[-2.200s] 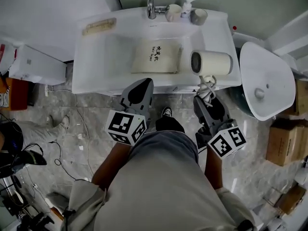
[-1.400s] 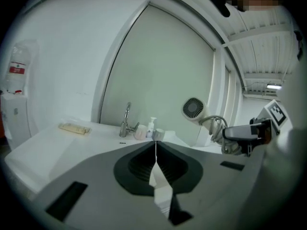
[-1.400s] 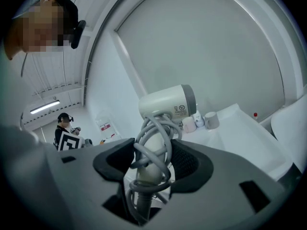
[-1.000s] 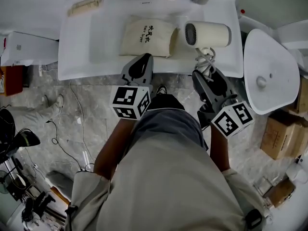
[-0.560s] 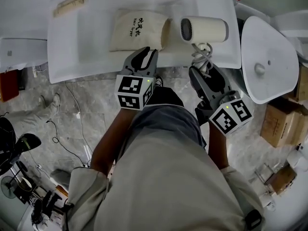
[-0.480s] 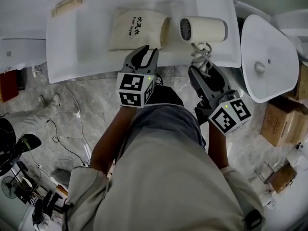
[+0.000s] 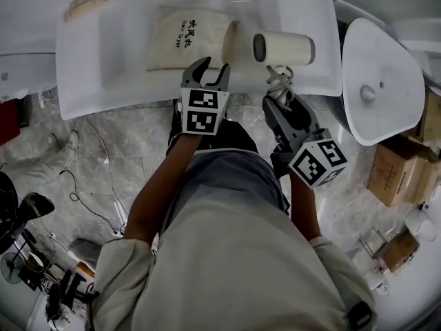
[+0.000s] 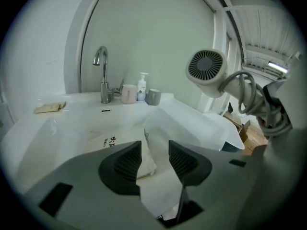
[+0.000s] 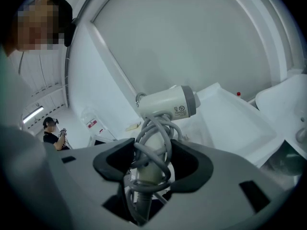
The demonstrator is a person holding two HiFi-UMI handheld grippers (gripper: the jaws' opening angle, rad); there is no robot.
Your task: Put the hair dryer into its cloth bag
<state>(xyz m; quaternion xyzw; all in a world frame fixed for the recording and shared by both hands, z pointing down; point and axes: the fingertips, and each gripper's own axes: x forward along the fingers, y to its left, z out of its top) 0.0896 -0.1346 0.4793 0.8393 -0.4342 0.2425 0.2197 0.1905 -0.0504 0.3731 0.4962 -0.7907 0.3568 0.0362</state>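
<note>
Task status: not yet started on insertion. The cloth bag [image 7: 185, 36] lies flat on the washbasin counter [image 7: 83, 81] with its mouth unopened. The hair dryer [image 7: 282, 47] is outside the bag, just to its right, and is carried above the counter.

Remaining steps, by judgement: grip the bag's rim, open its mouth, feed the dryer in.

Left gripper [image 7: 209, 71]: you have just been opening its jaws, and they now stand wide apart. The near edge of the bag [image 8: 120, 140] shows between them, but the pads do not press on it. Nothing is held.

Right gripper [image 7: 279, 96]: its jaws are closed on the dryer's handle [image 9: 152, 169], with the coiled cord [image 9: 156, 133] caught between the pads.
</note>
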